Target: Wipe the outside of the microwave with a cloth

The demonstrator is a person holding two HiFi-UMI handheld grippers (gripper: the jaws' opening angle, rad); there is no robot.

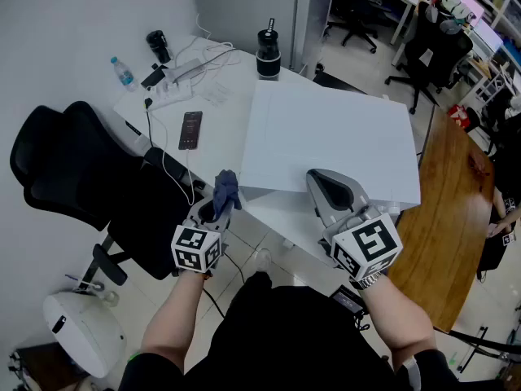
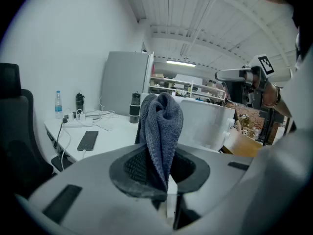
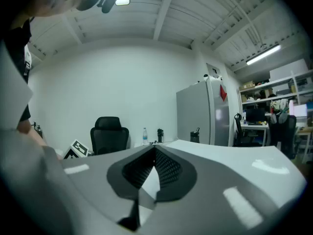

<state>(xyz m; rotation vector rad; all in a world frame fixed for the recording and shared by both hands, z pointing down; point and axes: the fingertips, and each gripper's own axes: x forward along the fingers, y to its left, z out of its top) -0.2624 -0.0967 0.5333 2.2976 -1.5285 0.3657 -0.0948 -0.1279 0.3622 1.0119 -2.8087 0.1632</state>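
Nearest you, your left claw [image 1: 210,214] is pinching the blue-grey cloth [image 1: 226,187], which stands up in a bunched fold above the tips. Your right claw [image 1: 324,186] is pressed together with nothing in it, sitting at the near edge of the white microwave [image 1: 326,133]; whether it touches the casing I cannot tell.

The cloth is just beside the microwave's near left corner and not yet on it, so wiping looks about to begin. Lead with the bunched fold, not the claw tips, so that only fabric meets the casing. Tilt the left claw until the fold flattens against the panel, then wipe in long overlapping strokes along one face before moving to the next. Hold the pinch firm, since little cloth sits between the pads. The right claw could steady the box if it slides.

Further left on the desk [image 1: 224,96], mind the phone [image 1: 190,129] and its cable when sweeping the side panel.
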